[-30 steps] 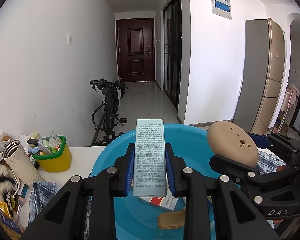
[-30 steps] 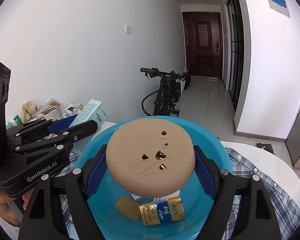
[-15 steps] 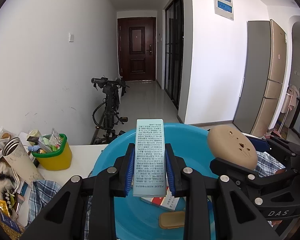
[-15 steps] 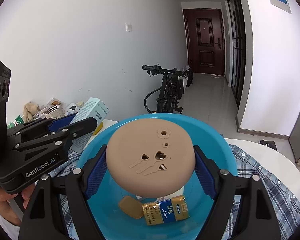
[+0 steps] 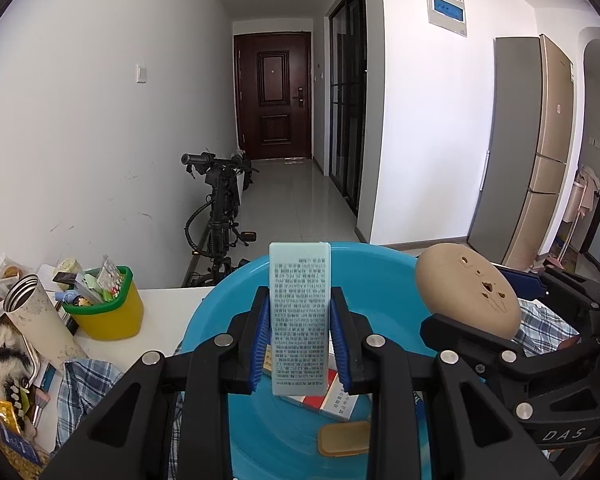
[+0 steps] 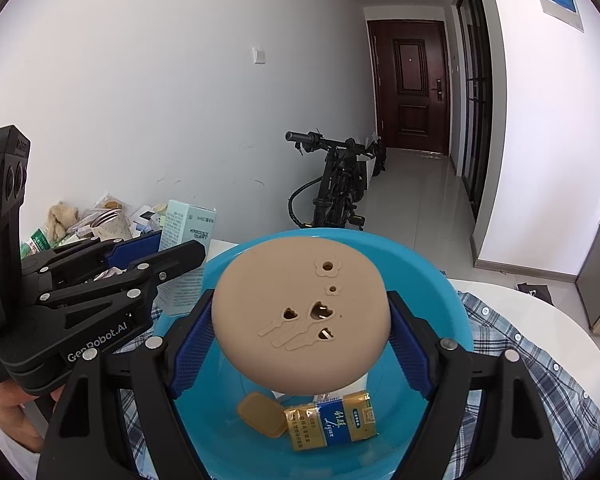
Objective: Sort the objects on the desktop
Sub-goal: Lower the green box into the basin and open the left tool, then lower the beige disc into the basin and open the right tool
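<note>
Left-wrist view: at nine o'clock a yellow cup (image 5: pixel 106 312) of oddments stands on the desk (image 5: pixel 164 312). At centre the left tool (image 5: pixel 300 336) is clamped narrow on a pale green box (image 5: pixel 299 316), upright over the blue basin (image 5: pixel 384 276). At three o'clock the right tool (image 6: pixel 300 340) grips a tan round lid (image 6: pixel 300 312) at a wider spread, also above the basin. Nothing has shifted in the past second — both hands hover, loads unreleased. A gold packet (image 6: pixel 332 424) already lies inside, so I judge the drop comes next — neither item is sorted yet.
</note>
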### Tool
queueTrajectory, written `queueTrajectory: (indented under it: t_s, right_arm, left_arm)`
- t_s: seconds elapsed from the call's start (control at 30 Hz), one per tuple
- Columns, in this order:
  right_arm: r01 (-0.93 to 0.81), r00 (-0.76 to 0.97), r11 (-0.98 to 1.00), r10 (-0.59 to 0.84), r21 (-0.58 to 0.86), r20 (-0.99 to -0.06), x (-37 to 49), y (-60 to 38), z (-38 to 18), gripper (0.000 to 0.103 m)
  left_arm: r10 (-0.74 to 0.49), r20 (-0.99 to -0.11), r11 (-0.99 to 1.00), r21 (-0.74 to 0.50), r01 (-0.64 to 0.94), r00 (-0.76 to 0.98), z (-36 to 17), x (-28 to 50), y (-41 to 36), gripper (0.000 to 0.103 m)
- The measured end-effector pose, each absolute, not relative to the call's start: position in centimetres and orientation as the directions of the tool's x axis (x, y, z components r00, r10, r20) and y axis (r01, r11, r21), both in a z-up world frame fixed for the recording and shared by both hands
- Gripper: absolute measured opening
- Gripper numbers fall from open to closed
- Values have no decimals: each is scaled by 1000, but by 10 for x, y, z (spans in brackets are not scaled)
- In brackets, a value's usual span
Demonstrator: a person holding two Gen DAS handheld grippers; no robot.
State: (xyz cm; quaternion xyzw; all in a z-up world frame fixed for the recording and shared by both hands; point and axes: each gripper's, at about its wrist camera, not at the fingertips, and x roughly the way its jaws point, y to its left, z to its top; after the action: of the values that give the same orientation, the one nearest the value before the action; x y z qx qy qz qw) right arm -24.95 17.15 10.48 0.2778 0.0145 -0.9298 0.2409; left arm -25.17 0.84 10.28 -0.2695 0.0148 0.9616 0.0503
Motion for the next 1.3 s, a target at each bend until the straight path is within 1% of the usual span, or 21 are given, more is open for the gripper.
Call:
queueTrajectory:
  t_s: [0.1, 0.13, 0.17, 0.2, 0.23, 0.27, 0.3, 0.4, 0.43, 0.63, 0.73, 1.3]
  right_arm:
    - [459, -728, -882, -442, 107, -524, -250, 173, 105, 79]
    - [458, -728, -883, -441, 107, -524, -250, 173, 105, 79]
    - [456, -729, -883, -441, 108, -523, -250, 173, 104, 79]
    - [452, -733, -886, -435, 104, -523, -249, 174, 104, 79]
    - [453, -733, -885, -439, 109, -520, -249, 175, 105, 79]
    - [454, -731, -883, -445, 118, -517, -249, 177, 105, 79]
    - [453, -734, -884, -445, 119, -513, -249, 177, 107, 79]
    - [448, -740, -888, -434, 105, -513, -248, 177, 107, 79]
    - [450, -738, -886, -437, 108, -514, -248, 176, 107, 79]
    - [451, -737, -887, -436, 104, -516, -248, 174, 105, 79]
    - [449, -739, -887, -435, 105, -514, -248, 177, 106, 79]
    - [449, -739, -888, -434, 104, -515, -248, 177, 105, 79]
  left_arm:
    - [83, -520, -995, 3, -99, -850, 103, -252, 8, 31]
    - [79, -525, -995, 7, -97, -847, 102, -252, 8, 40]
    - [75, -530, -995, 10, -95, -845, 101, -253, 8, 57]
    - [38, -530, -998, 17, -55, -847, 101, -254, 5, 70]
    - [12, -526, -999, 20, -27, -850, 102, -254, 3, 94]
    - [-20, -511, -1000, 19, 11, -859, 104, -254, -3, 103]
    - [-19, -500, -1000, 6, 18, -866, 105, -252, -6, 103]
    - [55, -504, -996, -87, -13, -862, 109, -250, -19, 103]
    - [61, -507, -995, -98, -12, -860, 109, -250, -21, 103]
    - [18, -517, -1000, -29, -4, -856, 106, -252, -10, 103]
    - [-13, -501, -1000, 11, 9, -865, 109, -250, -4, 103]
    - [-56, -493, -997, 76, 21, -868, 106, -249, -1, 103]
